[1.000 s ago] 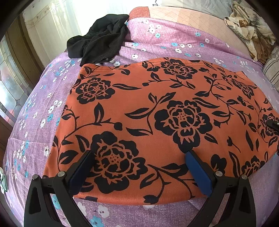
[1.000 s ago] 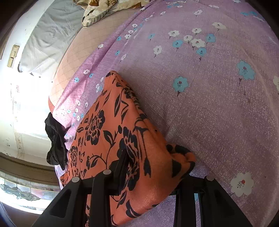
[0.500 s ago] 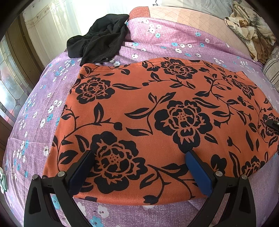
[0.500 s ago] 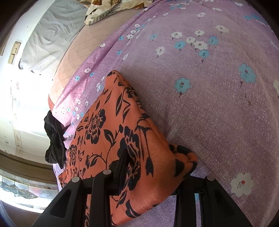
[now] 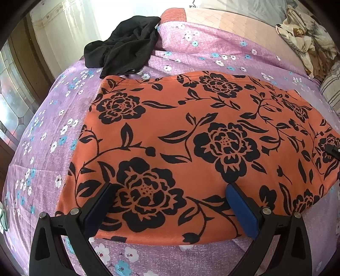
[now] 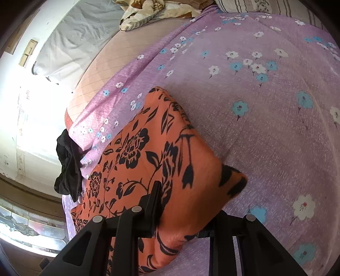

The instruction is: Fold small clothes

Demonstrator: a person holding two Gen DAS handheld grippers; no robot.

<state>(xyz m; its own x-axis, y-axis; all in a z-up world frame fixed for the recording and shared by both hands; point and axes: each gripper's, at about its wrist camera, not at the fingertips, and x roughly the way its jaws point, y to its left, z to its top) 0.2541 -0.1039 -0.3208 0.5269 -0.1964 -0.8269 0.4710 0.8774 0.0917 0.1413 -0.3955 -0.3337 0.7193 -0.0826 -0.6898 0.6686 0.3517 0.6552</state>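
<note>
An orange garment with black flowers (image 5: pixel 191 131) lies spread flat on the purple flowered bedsheet (image 5: pixel 53 131). My left gripper (image 5: pixel 170 191) is open, its blue pads (image 5: pixel 240 206) resting on the garment's near edge. My right gripper (image 6: pixel 182 203) is shut on the garment's right end (image 6: pixel 170 161) and lifts that corner off the sheet; its fabric drapes over the fingers. The tip of the right gripper shows at the right edge of the left wrist view (image 5: pixel 333 148).
A crumpled black garment (image 5: pixel 125 53) lies beyond the orange one near the bed's far left edge, also in the right wrist view (image 6: pixel 68 167). A patterned blanket (image 5: pixel 306 36) and a striped pillow (image 6: pixel 250 5) lie at the head. A window (image 5: pixel 12 102) stands at left.
The right gripper has raised the held garment corner higher and drawn it slightly inward. The left gripper and the rest of the garment have not moved.
</note>
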